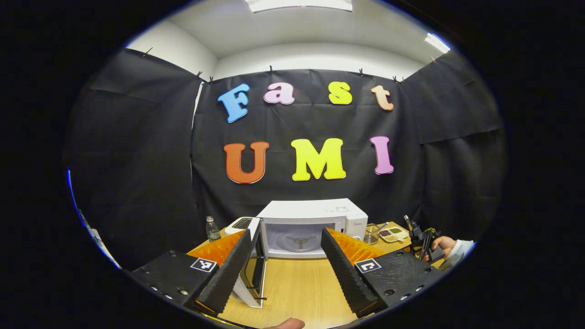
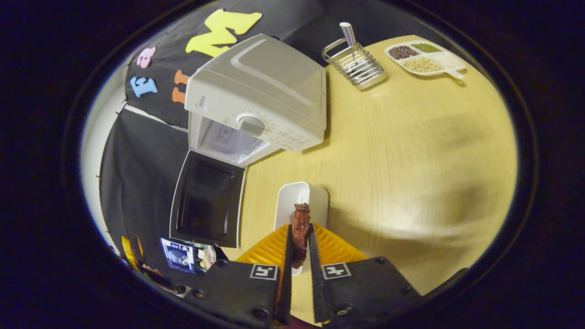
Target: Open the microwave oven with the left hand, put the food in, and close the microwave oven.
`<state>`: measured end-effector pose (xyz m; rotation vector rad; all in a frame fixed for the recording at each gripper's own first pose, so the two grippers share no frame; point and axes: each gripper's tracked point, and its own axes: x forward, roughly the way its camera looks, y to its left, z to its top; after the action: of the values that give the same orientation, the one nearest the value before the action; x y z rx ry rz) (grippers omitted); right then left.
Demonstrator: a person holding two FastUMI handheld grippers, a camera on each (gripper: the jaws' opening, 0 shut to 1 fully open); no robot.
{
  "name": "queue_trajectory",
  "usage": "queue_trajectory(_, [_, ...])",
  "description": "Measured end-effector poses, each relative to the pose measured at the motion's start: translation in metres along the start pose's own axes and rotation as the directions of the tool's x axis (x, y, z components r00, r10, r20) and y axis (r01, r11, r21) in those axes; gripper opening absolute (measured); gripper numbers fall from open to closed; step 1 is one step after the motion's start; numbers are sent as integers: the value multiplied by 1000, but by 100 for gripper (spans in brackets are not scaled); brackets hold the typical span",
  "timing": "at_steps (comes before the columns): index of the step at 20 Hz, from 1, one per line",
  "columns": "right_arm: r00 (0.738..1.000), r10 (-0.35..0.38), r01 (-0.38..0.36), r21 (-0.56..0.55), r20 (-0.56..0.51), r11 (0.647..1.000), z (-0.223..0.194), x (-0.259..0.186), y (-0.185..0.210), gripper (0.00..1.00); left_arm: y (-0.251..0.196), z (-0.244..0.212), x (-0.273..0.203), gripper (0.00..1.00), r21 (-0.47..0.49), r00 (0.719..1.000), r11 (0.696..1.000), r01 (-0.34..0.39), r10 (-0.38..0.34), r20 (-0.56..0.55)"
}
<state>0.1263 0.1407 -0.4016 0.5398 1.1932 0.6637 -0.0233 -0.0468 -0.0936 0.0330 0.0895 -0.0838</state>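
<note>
1 microwave (image 1: 315, 224), 1 bottle (image 1: 212, 228), 1 wire rack (image 2: 357, 66), 1 divided tray (image 2: 425, 59), 1 white dish (image 2: 301, 196), 1 food pc (image 2: 300, 233), 2 grippers (image 1: 283, 260) (image 2: 299, 256).

Left gripper (image 1: 285, 256) agape, right gripper (image 2: 299, 242) clamped.

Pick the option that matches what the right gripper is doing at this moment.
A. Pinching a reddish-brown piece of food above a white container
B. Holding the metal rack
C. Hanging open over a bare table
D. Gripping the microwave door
A: in the right gripper view the right gripper has both fingers closed on the reddish-brown food, above the white container, while the microwave door stands open.
</note>
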Motion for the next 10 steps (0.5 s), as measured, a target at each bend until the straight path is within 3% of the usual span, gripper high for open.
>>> queue_trajectory(2, [1000,-23,23,-56,1,998,-9,-4,-2,16,4,-1,-4,94,11,1000,1000,-2,2,4])
queue_trajectory(10, [981,-125,154,-202,152,967,-26,-47,33,14,22,-4,-28,94,-49,999,998,26,-25,25])
